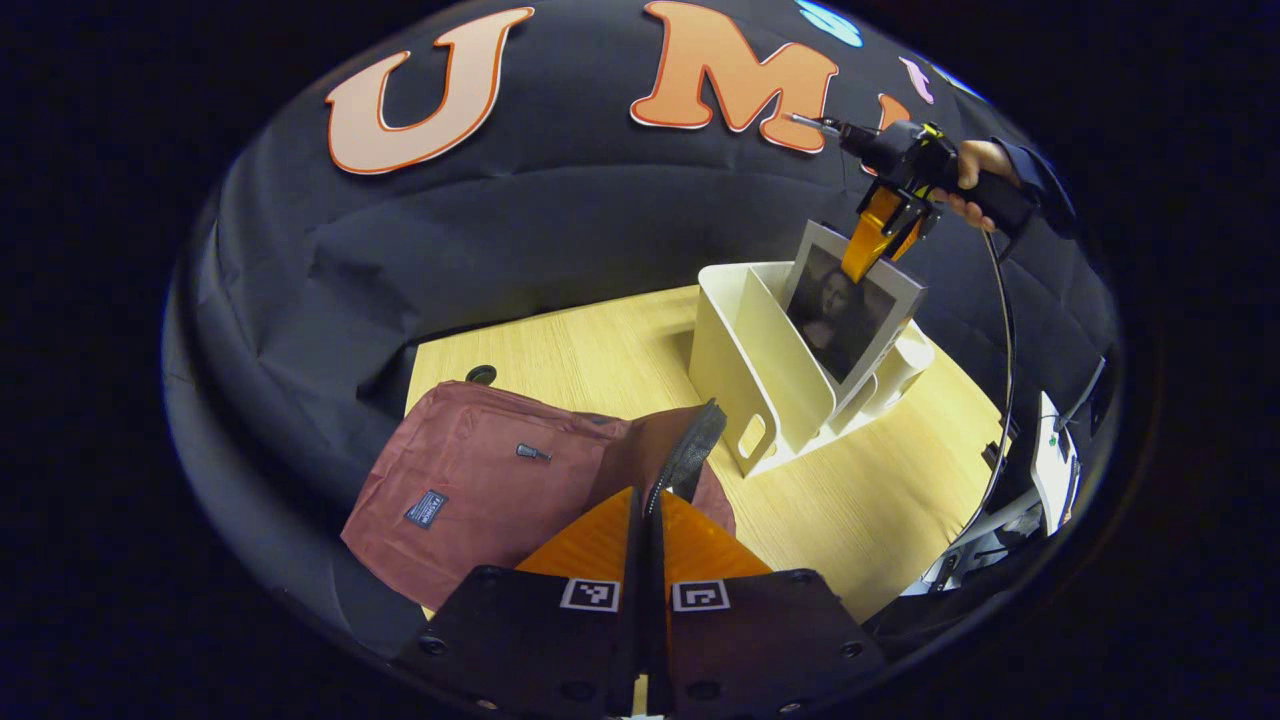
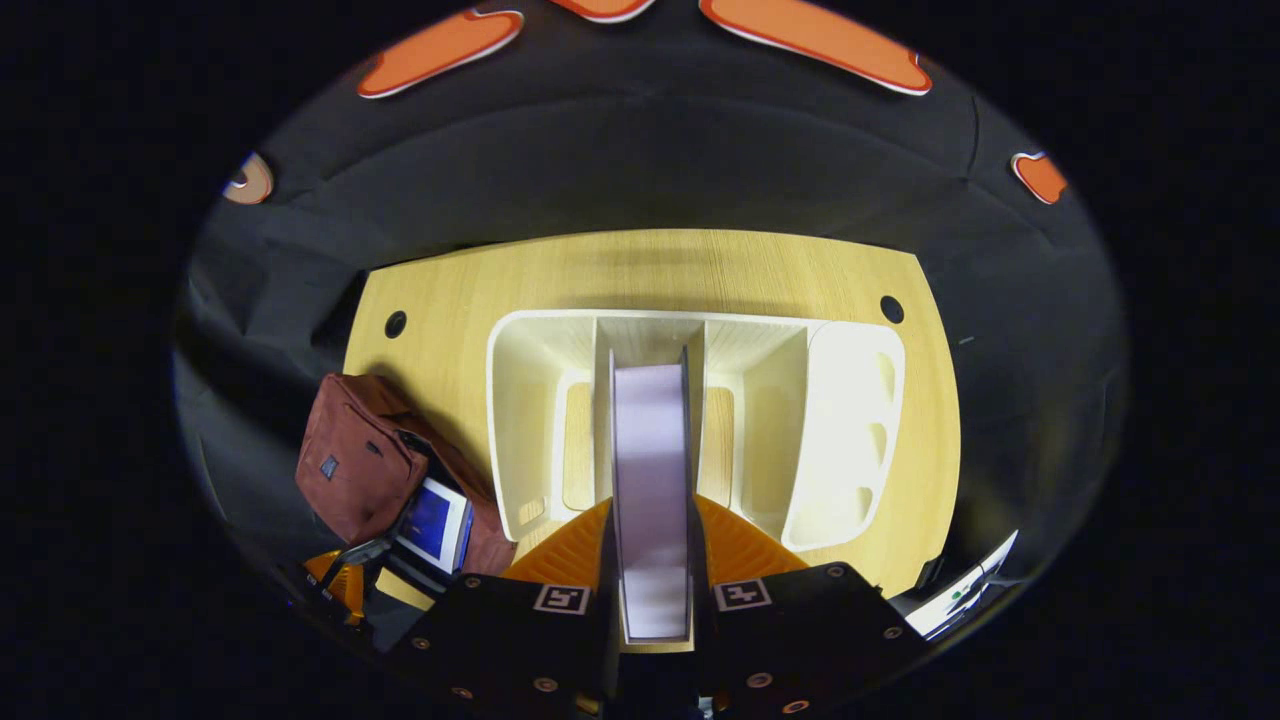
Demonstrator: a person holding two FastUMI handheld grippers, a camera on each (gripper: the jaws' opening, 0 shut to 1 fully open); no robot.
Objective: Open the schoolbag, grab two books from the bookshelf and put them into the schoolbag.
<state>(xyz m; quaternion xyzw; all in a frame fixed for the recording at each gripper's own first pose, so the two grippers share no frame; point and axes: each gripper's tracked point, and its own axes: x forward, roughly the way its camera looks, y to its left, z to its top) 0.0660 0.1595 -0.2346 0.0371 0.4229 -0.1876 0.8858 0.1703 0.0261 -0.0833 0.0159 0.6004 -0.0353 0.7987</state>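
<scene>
- The maroon schoolbag (image 1: 470, 480) lies soft and floppy on the tabletop (image 1: 880, 500), a blue-covered book (image 2: 432, 522) already inside.
- The left tool (image 1: 648, 500) pinches its zipper edge (image 1: 690, 450), holding it open.
- The white bookshelf (image 2: 850, 430) holds the second book (image 2: 650, 470): stiff, probably light.
- The right tool (image 2: 652, 560) clamps its top edge.

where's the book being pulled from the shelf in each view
Left gripper view: the book stands tilted in the white bookshelf, upper right, with the right gripper clamped on its top edge.
Right gripper view: the book runs edge-on up the centre, between that gripper's own fingers.
Shared landmark: the white bookshelf on the wooden table.
</scene>
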